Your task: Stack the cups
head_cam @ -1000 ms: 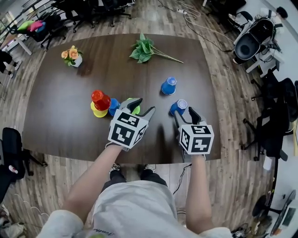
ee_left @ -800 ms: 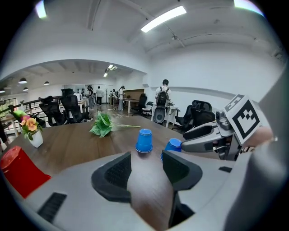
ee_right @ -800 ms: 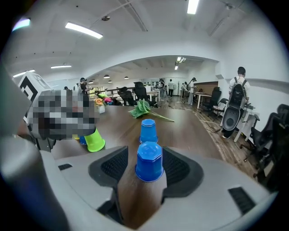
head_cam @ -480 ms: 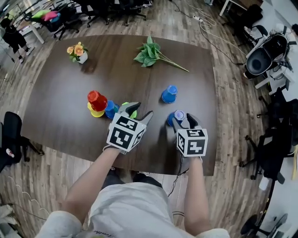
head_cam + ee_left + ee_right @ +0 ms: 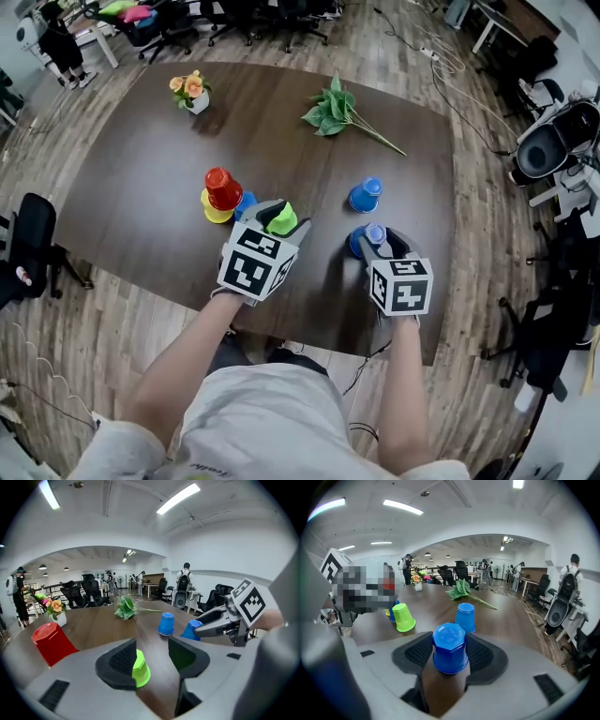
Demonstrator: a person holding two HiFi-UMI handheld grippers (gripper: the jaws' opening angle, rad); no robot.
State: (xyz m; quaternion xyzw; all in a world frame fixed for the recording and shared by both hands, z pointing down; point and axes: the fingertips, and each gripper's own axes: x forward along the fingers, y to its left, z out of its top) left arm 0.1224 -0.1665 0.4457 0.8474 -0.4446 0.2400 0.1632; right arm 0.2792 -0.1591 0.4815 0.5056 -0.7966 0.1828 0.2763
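A green cup (image 5: 140, 670) stands upside down between the jaws of my left gripper (image 5: 152, 651). It sits close to the left jaw, with bare table showing between it and the right jaw; this gripper is open. In the head view the left gripper (image 5: 282, 214) reaches over the green cup (image 5: 286, 223). My right gripper (image 5: 450, 644) is shut on an upside-down blue cup (image 5: 449, 649) that stands on the table, with a pad against each side. A second blue cup (image 5: 366, 195) stands just beyond. A red cup (image 5: 220, 187) tops a yellow one, with another blue cup (image 5: 246, 202) beside them.
The dark wooden table (image 5: 131, 197) also holds a small pot of flowers (image 5: 192, 92) at the far left and a leafy green sprig (image 5: 337, 108) at the far middle. Its near edge lies just under both grippers. Office chairs (image 5: 23, 253) and people stand around the room.
Both grippers have pushed forward. The left now has the green cup between its jaws. The right has slid around the nearer blue cup, which before stood at its fingertips.
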